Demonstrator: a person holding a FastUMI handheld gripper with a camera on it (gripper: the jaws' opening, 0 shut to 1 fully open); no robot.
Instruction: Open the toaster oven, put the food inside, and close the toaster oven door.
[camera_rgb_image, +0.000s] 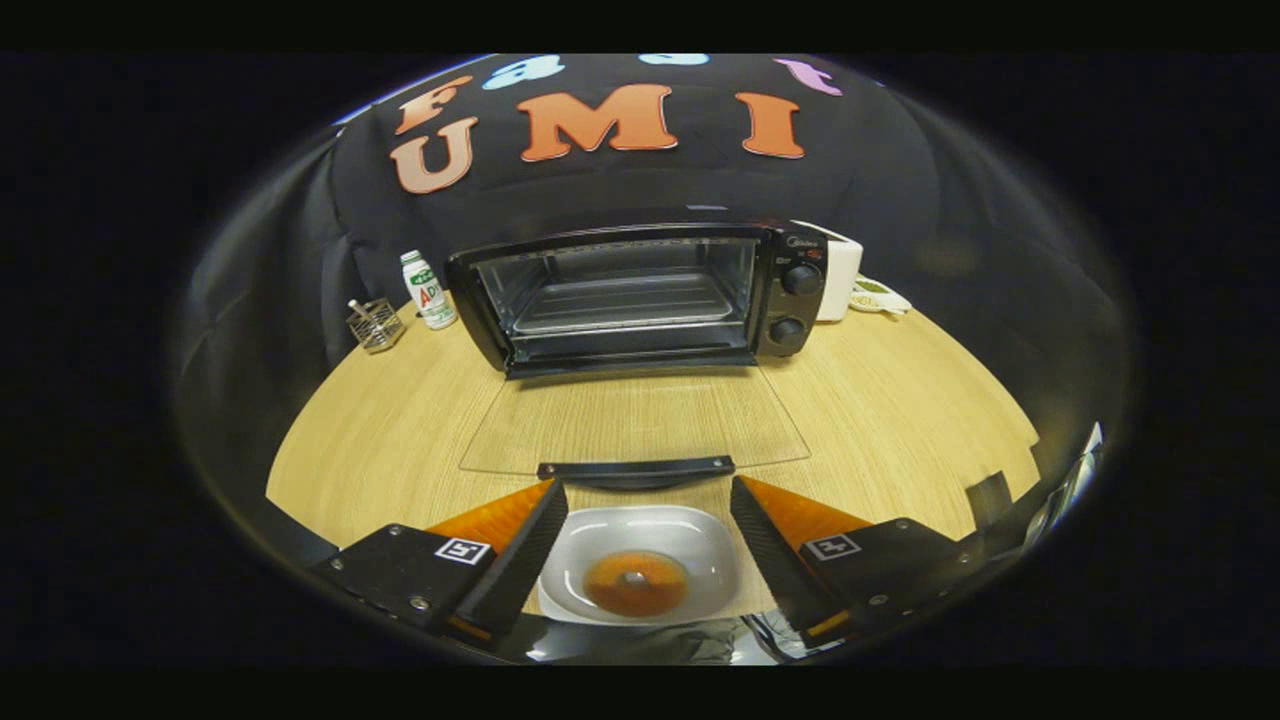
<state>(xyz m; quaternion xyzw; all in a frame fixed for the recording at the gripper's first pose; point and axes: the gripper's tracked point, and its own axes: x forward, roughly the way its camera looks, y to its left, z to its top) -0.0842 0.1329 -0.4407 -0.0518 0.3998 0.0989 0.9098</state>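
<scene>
The black toaster oven (640, 295) stands open, its glass door (635, 420) flat on the wooden worktop (900, 400); the hand-held gripper (640, 500) is spread, straddling the white square plate (640, 560) of round brown food (635, 583); next, probably: grip the plate.

The gripper (640, 500) stood wide open, and the white plate (700, 545) with a donut (635, 583) lay between its fingers without touching them. Just ahead, the glass door (635, 420) of the toaster oven (640, 295) lay flat on the table (900, 400), its handle (636, 469) near the fingertips. Beyond the door the oven mouth was open, with a tray (625, 300) inside. A bottle (428, 290) and a wire basket (376, 325) stood beside the oven on one side, a white box (842, 275) on the other.
</scene>
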